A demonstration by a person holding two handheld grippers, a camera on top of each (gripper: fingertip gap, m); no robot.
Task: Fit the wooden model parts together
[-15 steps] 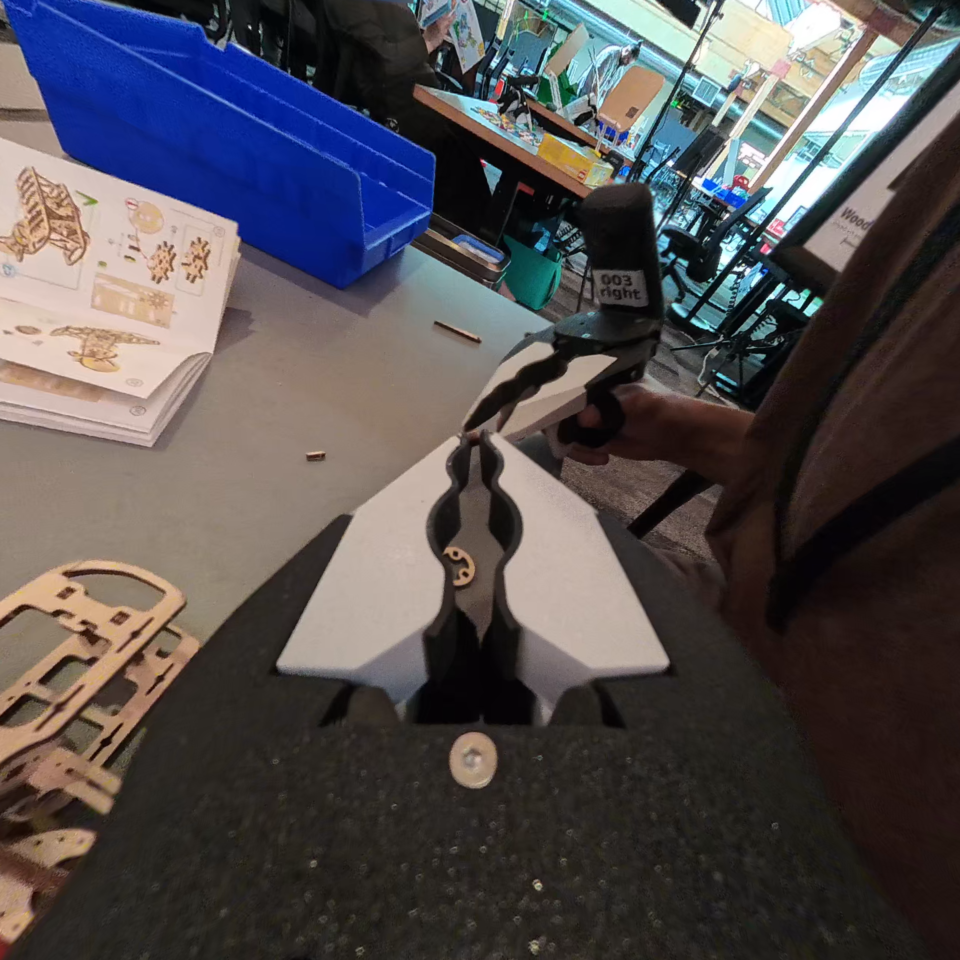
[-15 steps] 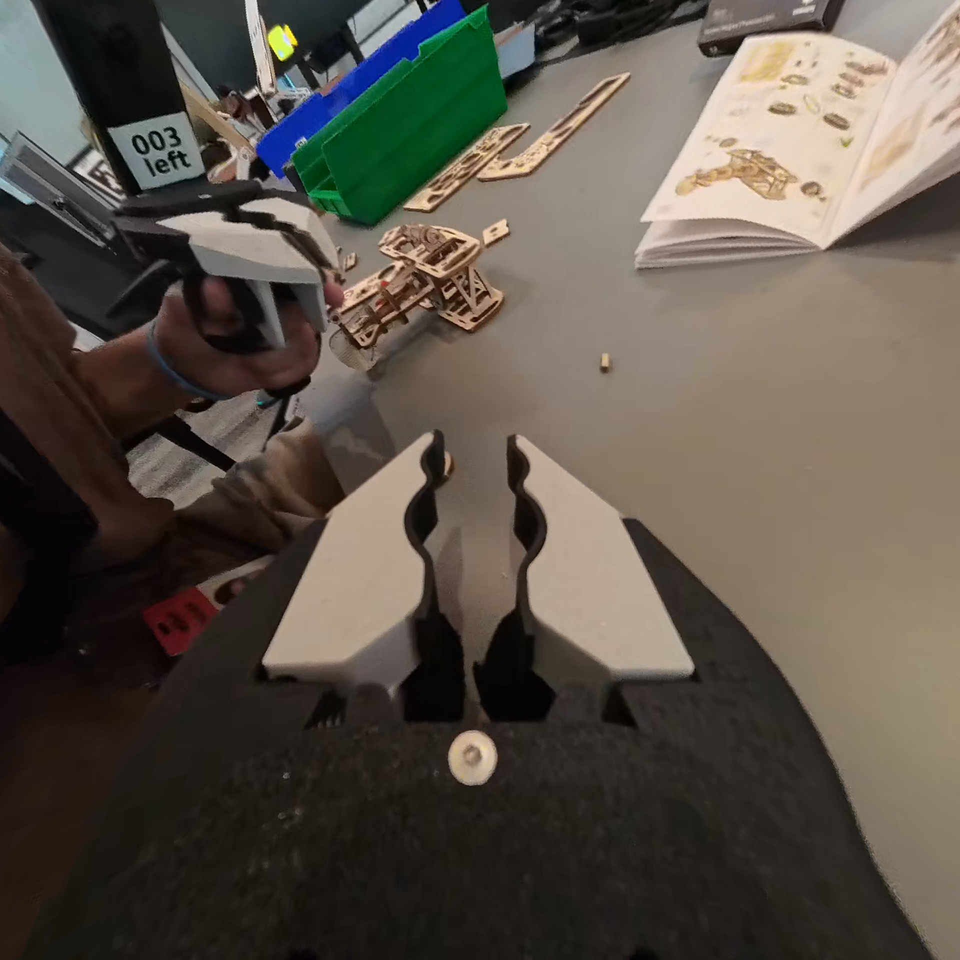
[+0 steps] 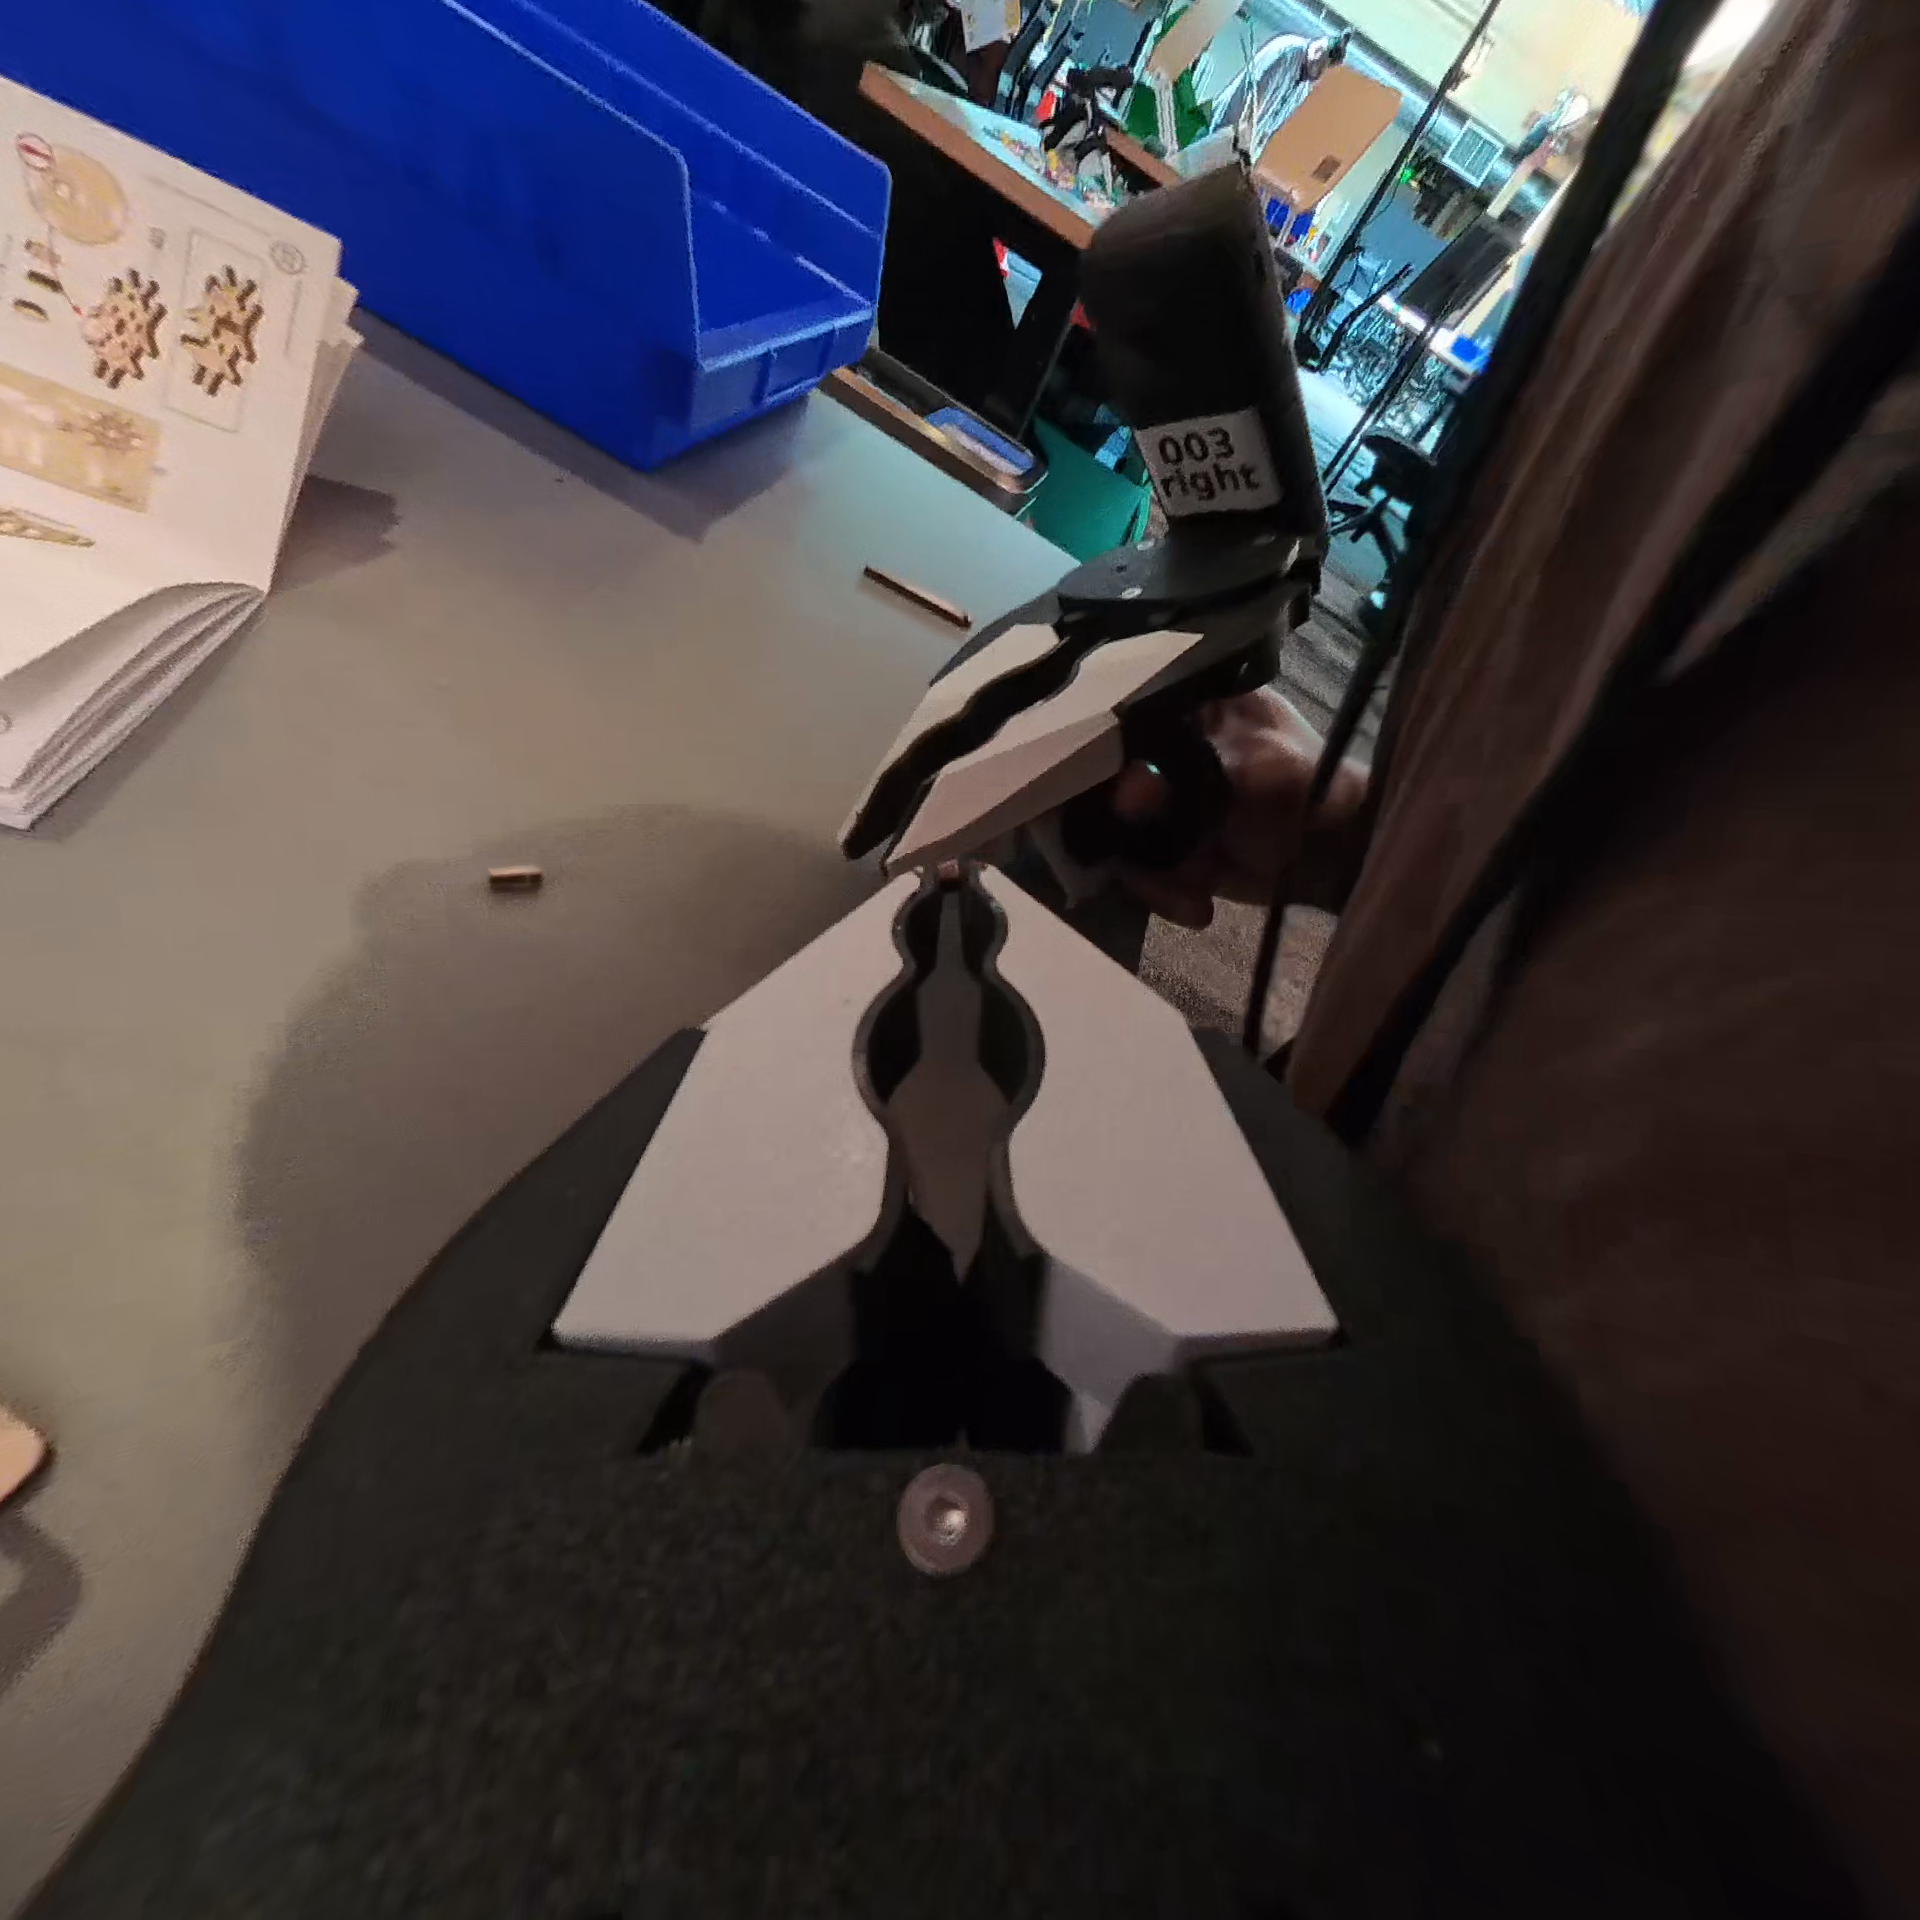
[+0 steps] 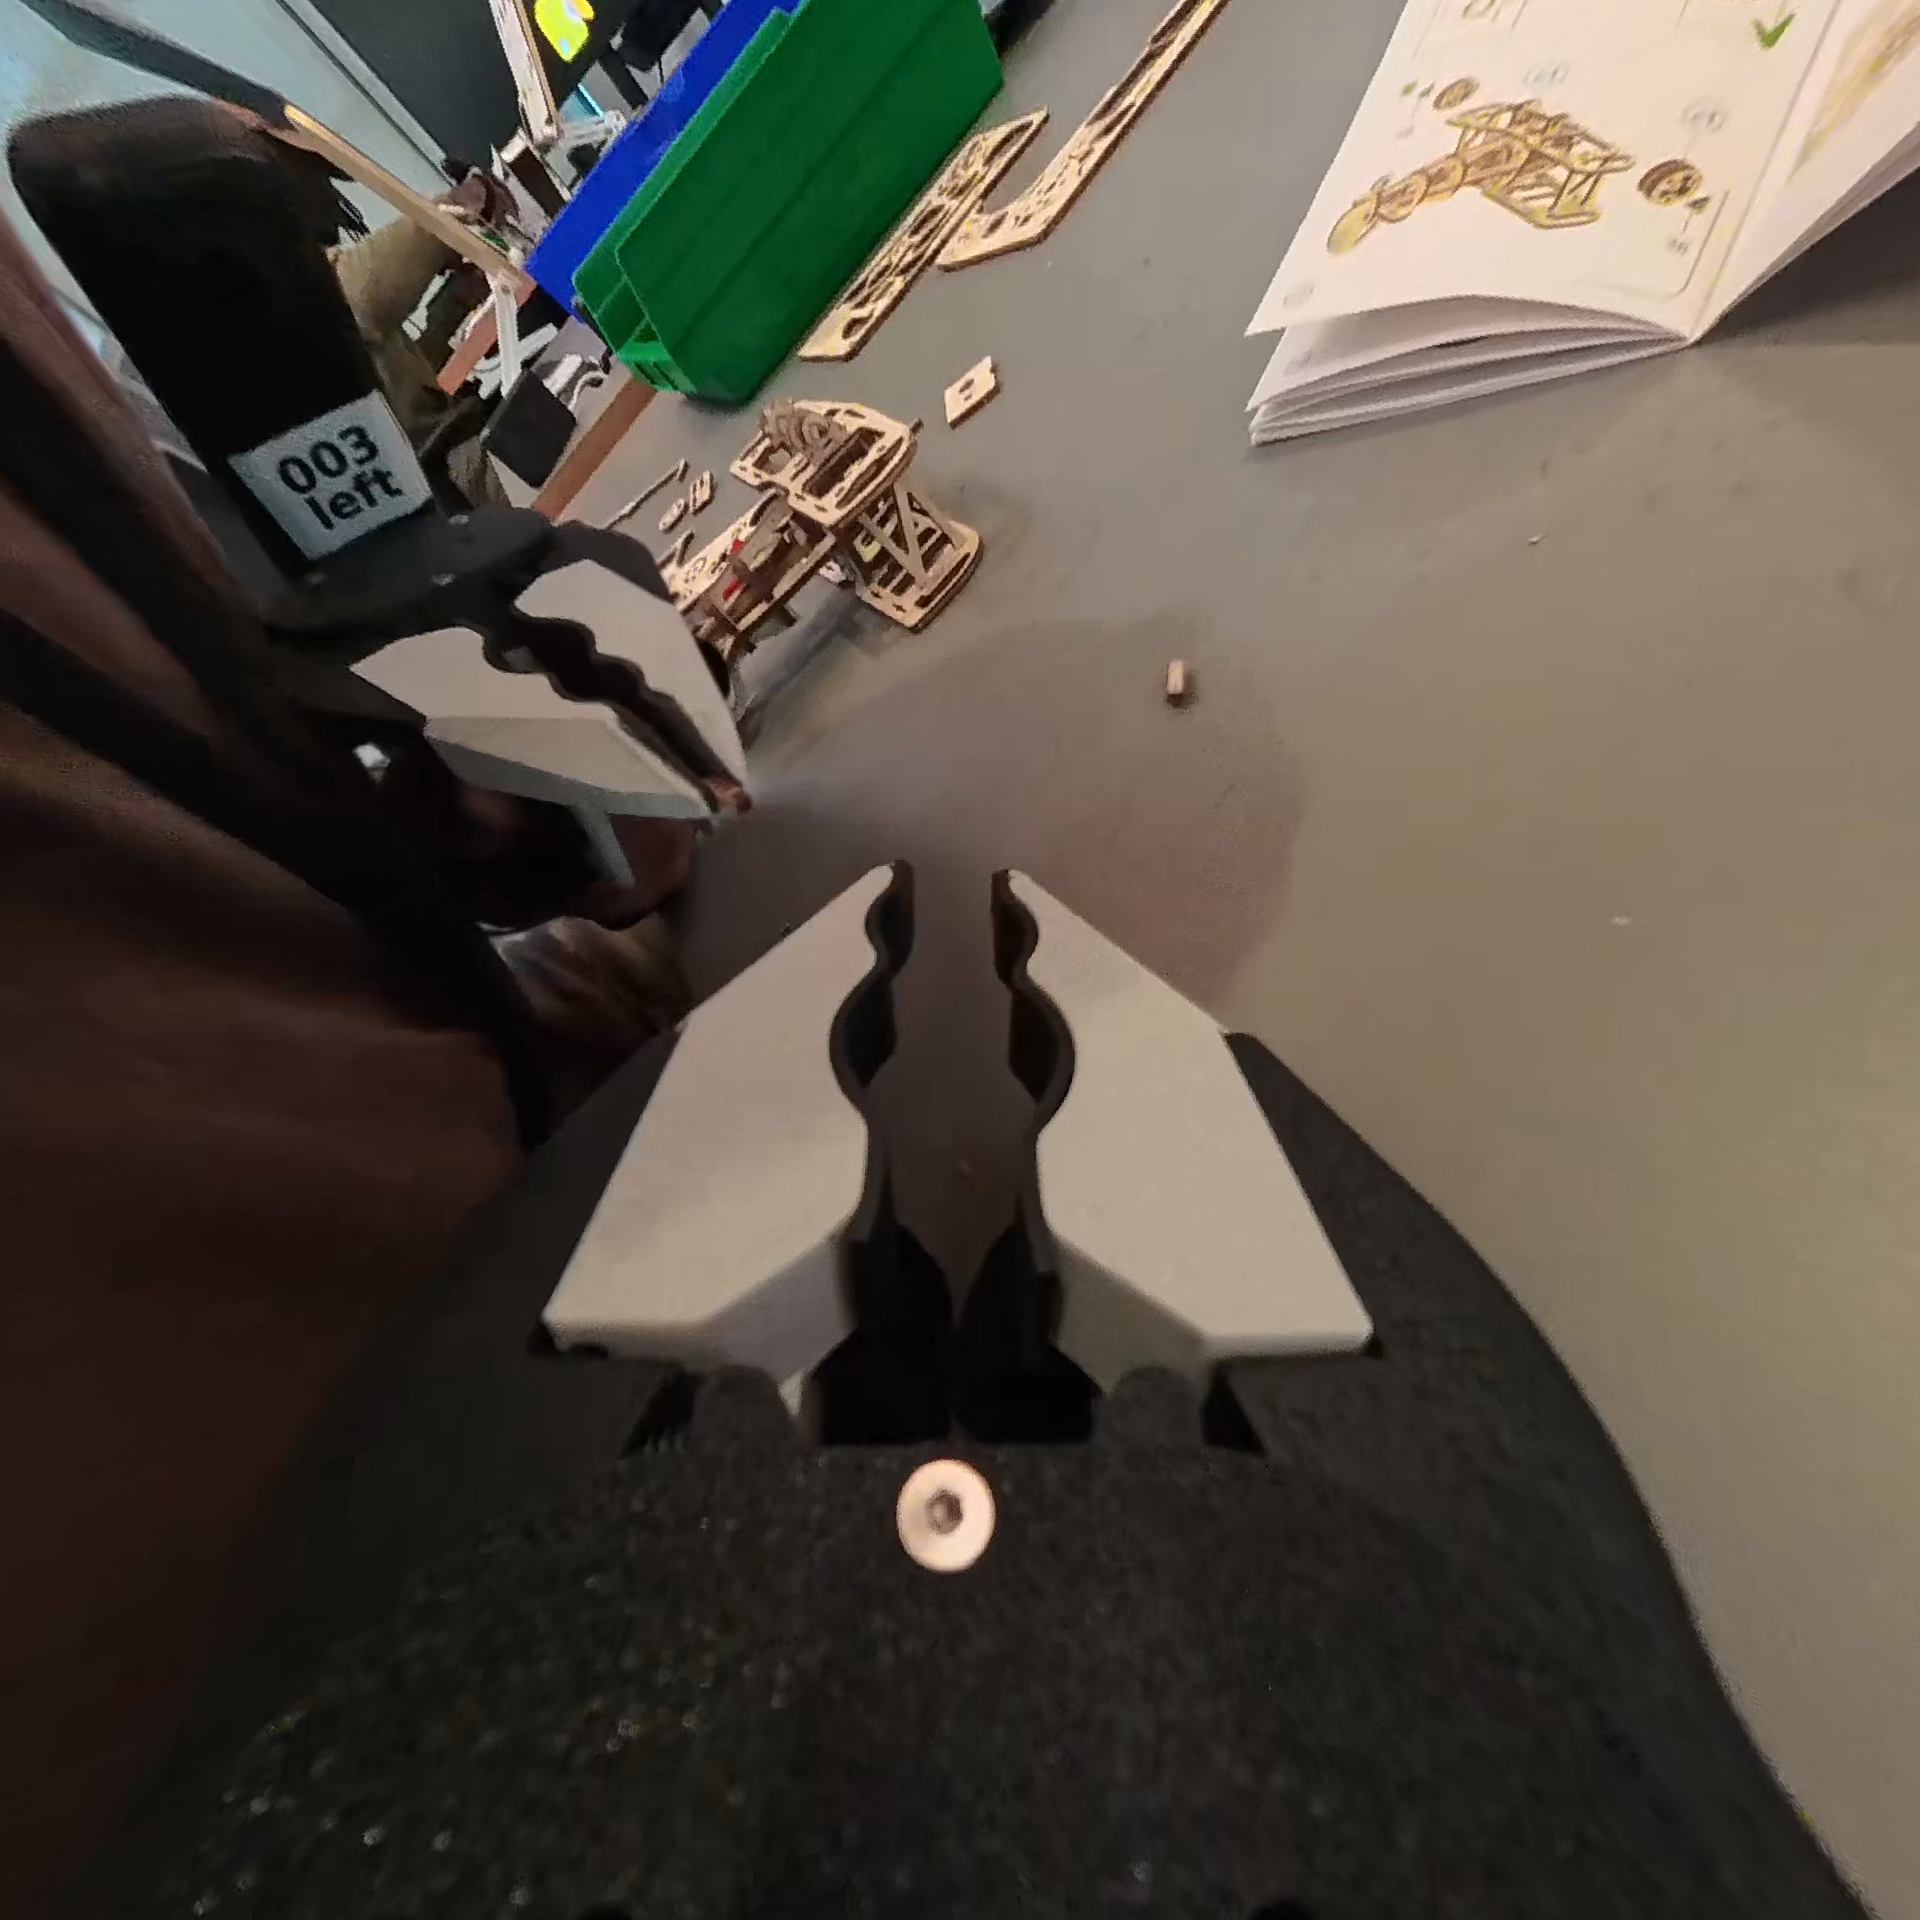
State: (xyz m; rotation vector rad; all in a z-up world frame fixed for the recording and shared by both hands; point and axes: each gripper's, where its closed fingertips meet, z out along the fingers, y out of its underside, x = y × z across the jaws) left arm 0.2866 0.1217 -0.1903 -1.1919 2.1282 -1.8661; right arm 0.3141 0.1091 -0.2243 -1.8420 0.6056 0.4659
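Your left hand-held gripper (image 3: 948, 881) pinches a tiny brown wooden piece (image 3: 948, 873) beside the empty, parted right hand-held gripper (image 4: 948, 883); next, carry it to the half-built wooden model (image 4: 831, 520).

We see a grey tabletop (image 4: 1558, 935), a blue bin (image 3: 582, 208), a green bin (image 4: 790, 197), a pale tan wooden model (image 4: 831, 520) near the green bin, and a white booklet (image 4: 1558, 208) with yellow-brown drawings.
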